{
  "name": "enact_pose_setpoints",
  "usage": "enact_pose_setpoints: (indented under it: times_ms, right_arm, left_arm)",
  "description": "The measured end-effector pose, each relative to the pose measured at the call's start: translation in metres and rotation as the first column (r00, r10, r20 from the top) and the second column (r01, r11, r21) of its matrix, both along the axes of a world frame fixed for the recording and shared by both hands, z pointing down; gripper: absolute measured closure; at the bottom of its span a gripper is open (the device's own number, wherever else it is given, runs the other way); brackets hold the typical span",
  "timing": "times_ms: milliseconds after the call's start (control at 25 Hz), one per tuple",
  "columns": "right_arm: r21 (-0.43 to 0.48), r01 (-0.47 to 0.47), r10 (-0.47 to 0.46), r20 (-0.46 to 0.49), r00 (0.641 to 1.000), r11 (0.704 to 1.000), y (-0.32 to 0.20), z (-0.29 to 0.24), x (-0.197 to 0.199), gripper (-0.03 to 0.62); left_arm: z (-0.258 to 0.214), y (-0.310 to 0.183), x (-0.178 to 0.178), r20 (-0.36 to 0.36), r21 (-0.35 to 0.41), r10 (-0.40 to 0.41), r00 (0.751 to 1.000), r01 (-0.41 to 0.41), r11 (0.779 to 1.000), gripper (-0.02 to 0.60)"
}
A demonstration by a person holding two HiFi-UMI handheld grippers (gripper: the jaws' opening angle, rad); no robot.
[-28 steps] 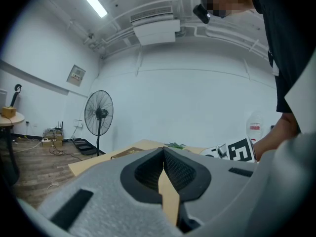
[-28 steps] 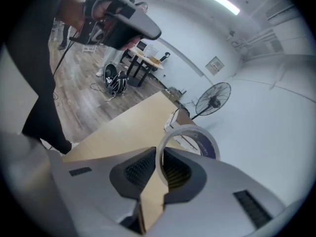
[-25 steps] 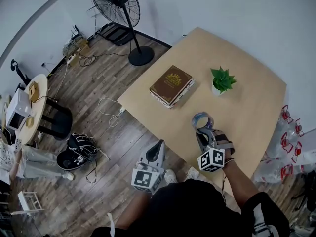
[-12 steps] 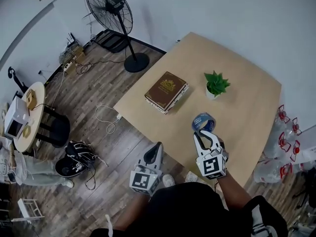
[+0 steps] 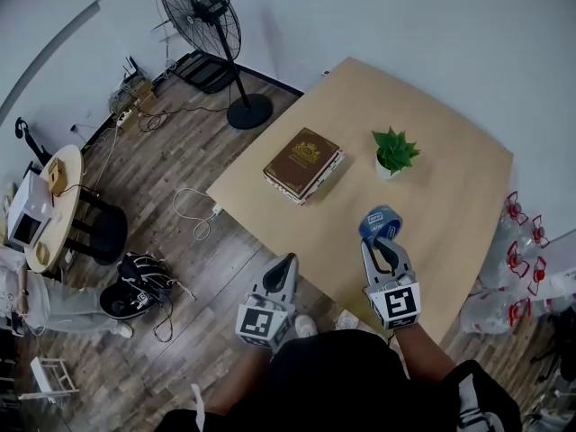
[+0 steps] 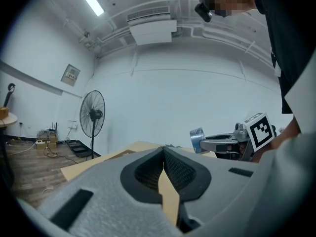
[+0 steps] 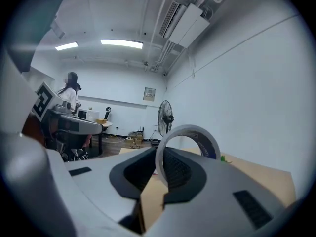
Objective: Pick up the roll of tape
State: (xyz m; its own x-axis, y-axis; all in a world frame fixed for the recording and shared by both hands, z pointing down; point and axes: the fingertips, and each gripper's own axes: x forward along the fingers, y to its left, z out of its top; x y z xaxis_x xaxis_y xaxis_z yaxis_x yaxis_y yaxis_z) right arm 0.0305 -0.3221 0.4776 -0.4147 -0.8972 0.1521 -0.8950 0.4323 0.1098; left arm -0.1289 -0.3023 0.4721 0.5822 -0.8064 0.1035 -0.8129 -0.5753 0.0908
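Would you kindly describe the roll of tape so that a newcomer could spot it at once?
Start at the light wooden table; near the edge closest to the person, the right gripper holds the roll of tape in its jaws. It is a bluish hollow ring, unlike the brown book and the small green potted plant farther back.

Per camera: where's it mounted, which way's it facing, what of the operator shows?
Head view: on the person's head, steeply down at table, book, plant; left gripper, right gripper, right forearm show.
Left gripper view: on the left gripper, level across the table toward the fan; own shut jaws, torso at right.
Right gripper view: on the right gripper, level toward the fan; own jaws pinching the roll of tape.
Shared: all see the fan; each gripper view catches the other gripper.
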Motion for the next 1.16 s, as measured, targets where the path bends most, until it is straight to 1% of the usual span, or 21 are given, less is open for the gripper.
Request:
enact_pose_setpoints:
  times_ms: [280, 1160]
  right_arm:
    - [-0.033, -0.030, 0.028, -0.063, 0.998, 0.999, 0.002, 0.006, 0.004, 0.554]
    - [0.004, -0.045, 0.045, -0.088, 0.995, 0.999, 0.005, -0.004, 0.010, 0.554]
  left_arm:
    - [0.003, 0.002, 0.000, 0.009, -0.005, -0.002, 1.000, 0.002, 1.000, 0.578]
    - [0.003, 0.008, 0.008, 0.010, -0.011, 0.006, 1.000, -0.006, 1.000, 0.578]
